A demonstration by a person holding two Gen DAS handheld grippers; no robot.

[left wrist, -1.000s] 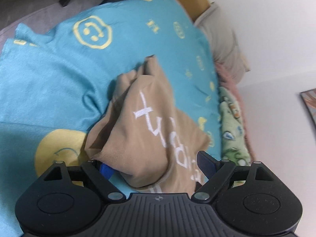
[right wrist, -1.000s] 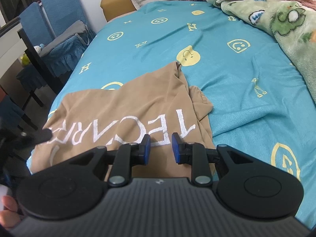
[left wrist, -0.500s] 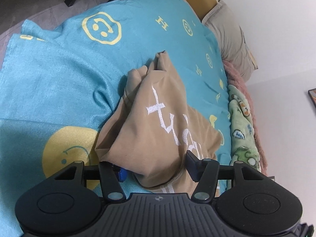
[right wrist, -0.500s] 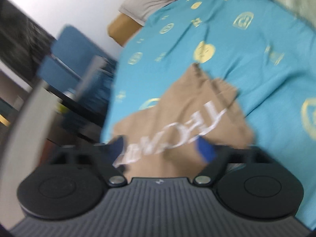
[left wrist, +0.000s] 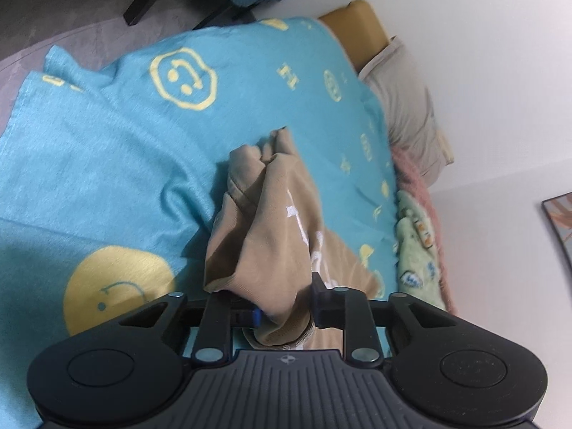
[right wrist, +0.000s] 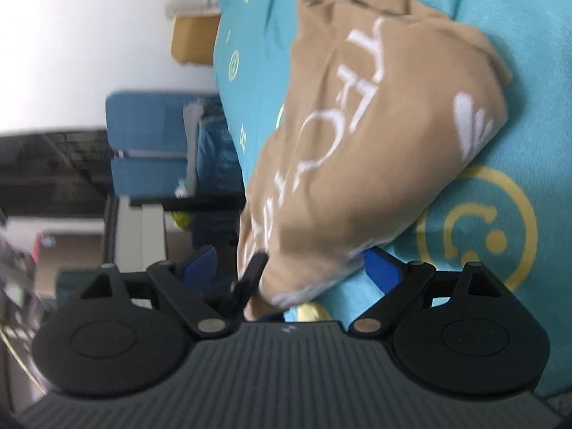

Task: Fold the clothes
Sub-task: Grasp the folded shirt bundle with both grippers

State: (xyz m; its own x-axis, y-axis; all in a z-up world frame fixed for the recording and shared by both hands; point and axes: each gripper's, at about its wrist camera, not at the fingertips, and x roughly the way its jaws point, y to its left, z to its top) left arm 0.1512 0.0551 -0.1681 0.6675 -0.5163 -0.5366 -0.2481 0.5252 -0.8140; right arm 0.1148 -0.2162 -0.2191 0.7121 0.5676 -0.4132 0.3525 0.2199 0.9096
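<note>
Tan shirt (left wrist: pixel 271 250) bunched on bedspread (left wrist: pixel 107 164); left gripper (left wrist: pixel 284 307) clamps hem, right gripper (right wrist: pixel 291 268) spread wide, ungripped. Right should pinch opposite hem corner, pull taut.

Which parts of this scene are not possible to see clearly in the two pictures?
- Left wrist view: the held edge of the tan shirt is hidden between the left tongs.
- Right wrist view: the shirt's white lettering is blurred by motion, so it is unreadable.
- Right wrist view: the room beside the bed is too blurred to identify.
- Right tongs: open around the shirt.
</note>
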